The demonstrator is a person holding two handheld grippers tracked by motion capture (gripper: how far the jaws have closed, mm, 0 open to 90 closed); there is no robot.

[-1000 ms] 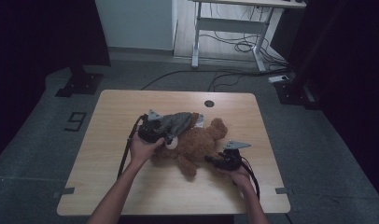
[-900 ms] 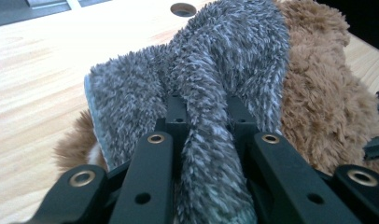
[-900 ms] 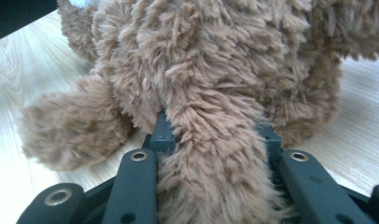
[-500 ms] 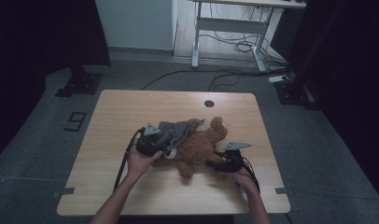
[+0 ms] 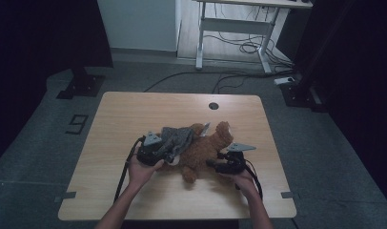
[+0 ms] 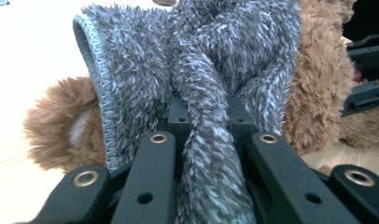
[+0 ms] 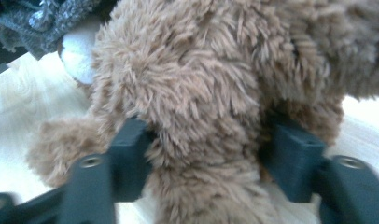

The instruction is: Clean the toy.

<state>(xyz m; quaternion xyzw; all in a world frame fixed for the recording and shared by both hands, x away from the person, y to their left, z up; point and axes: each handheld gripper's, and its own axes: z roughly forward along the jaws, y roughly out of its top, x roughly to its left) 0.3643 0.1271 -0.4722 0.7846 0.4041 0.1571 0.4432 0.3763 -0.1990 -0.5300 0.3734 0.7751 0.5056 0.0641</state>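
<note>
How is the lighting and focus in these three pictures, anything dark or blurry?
High view: dim, room edges nearly black, the table evenly lit, no glare. Left gripper view: bright, the grey garment sharp between the left gripper jaws, tabletop washed out. Right gripper view: soft, the brown teddy bear slightly blurred, the right gripper out of focus.

Left gripper (image 5: 167, 153) jaws clamped; right gripper (image 5: 213, 163) jaws half-spread, closing.

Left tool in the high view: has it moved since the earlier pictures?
Yes. The left tool, clamped on the grey garment, has come toward the table's near edge, away from the round hole.
</note>
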